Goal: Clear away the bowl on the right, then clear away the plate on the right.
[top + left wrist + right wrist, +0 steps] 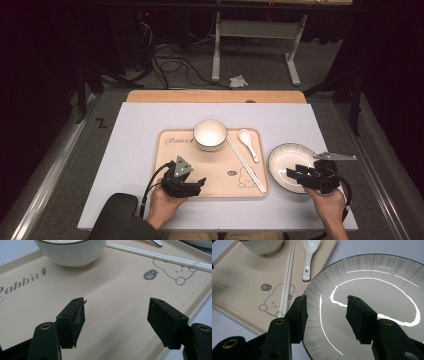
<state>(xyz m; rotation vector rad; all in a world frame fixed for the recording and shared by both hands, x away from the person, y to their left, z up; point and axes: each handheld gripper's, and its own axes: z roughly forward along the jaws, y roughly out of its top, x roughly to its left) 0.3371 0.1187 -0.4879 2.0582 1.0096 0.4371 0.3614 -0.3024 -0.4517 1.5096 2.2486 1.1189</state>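
**Right gripper open over the plate, left gripper open over the tray**

Nearest the person, the left gripper [199, 182] hangs over the near left part of the beige tray [215, 187], jaws spread with nothing between them; in the left gripper view bare tray surface shows in the gap. To the right, the right gripper [291, 173] sits at the near edge of the plate [285, 156], which lies on the table just right of the tray. Its jaws are apart, one near the plate's left rim and the other over its middle; whether a pad touches the rim is hard to tell. Farther off on the tray lie the chopsticks [246, 165], then the spoon [248, 143] and the white bowl [210, 134] at the far edge.
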